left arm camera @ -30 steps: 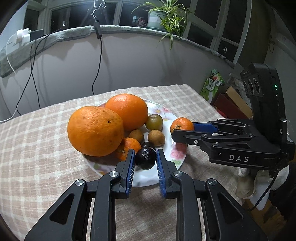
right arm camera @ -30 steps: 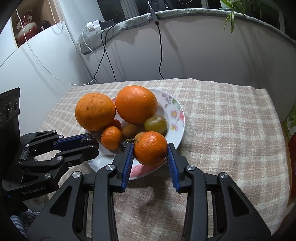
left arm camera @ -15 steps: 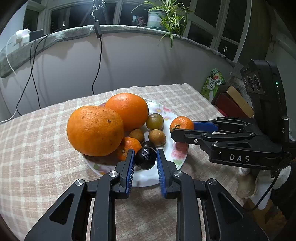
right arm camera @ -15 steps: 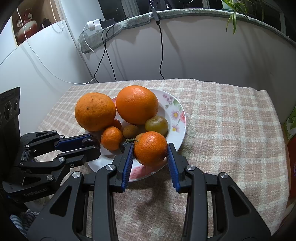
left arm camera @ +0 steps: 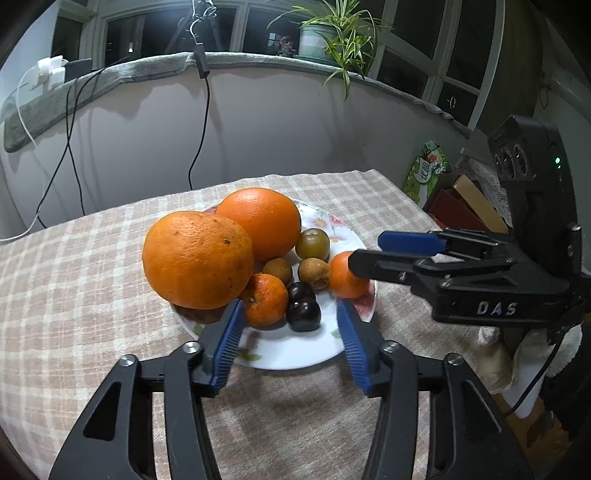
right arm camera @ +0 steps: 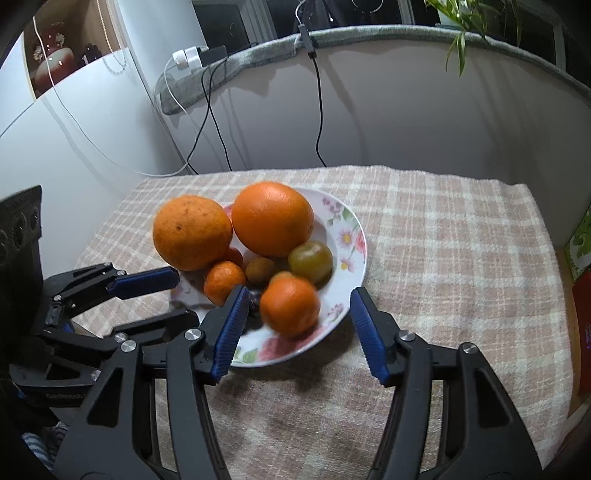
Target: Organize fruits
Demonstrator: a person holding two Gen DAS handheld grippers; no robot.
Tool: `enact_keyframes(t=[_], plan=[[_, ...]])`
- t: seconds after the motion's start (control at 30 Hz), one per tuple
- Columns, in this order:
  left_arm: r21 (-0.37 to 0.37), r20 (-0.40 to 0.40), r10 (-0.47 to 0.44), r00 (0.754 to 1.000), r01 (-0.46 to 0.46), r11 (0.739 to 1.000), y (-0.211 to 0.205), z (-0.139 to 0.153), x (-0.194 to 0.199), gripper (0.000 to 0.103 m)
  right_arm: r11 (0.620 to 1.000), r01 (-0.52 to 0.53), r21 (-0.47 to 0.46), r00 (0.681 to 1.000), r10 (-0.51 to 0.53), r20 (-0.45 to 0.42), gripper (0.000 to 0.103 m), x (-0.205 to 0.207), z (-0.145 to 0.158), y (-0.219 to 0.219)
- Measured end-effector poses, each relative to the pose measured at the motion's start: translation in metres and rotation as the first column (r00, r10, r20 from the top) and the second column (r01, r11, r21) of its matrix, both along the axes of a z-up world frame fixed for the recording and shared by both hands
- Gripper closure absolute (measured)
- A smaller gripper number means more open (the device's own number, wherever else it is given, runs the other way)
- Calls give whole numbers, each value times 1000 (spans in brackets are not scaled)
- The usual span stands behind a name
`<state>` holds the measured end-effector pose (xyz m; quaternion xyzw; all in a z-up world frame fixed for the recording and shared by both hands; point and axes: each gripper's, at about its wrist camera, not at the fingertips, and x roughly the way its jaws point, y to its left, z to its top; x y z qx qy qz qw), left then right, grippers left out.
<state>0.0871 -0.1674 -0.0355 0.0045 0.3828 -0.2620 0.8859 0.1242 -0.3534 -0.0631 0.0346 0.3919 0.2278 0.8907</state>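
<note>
A floral white plate on the checked tablecloth holds two big oranges, small mandarins, brown and green fruits and dark plums. My left gripper is open at the plate's near rim, with a dark plum lying free between its fingers. My right gripper is open too; a mandarin lies loose and blurred on the plate between its fingers. The right gripper also shows in the left wrist view, beside that mandarin.
A curved wall with hanging cables stands behind the table. A potted plant sits on the sill. Boxes and a green packet lie off the table's right edge. The checked cloth spreads right of the plate.
Both grippers opened. The left one let go of the dark plum and the right one let go of the mandarin; both fruits now lie on the plate.
</note>
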Motion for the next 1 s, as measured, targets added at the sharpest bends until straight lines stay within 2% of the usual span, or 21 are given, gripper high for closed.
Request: enact_keyframes(t=[0.1,0.23,0.43,0.5,0.57,0.87,1.0], plan=[[-4,4,11,1000,-11,1000,2,2,-3,38,1000,4,6,1000,-4,12,42,-2,6,-1],[-8,2,30,1000,-30,1000,6,5,-5,32,1000,14,8,1000,-15,24,29,-6,9,-2],[-7,-5,55,998,-55,998,10,6,-11,30,999,44,3,999,-44,22,27,-16,13,-2],[-9,-6,64,998,-64,998,13,7,-13,26,998,58,-7,998,-58,26,25,-20,13,-1],[-8,-2,76,997,-76,997,16,8,-17,26,998,69,-9,997,-68,29,15,-24,14,0],[-13,32,129,991,-128,992,28,21,-31,26,992,118,-33,988,-114,100,14,-54,26,6],[-21,50,136,989,-135,991,32,27,-37,25,989,146,-11,980,-143,136,3,-66,33,4]])
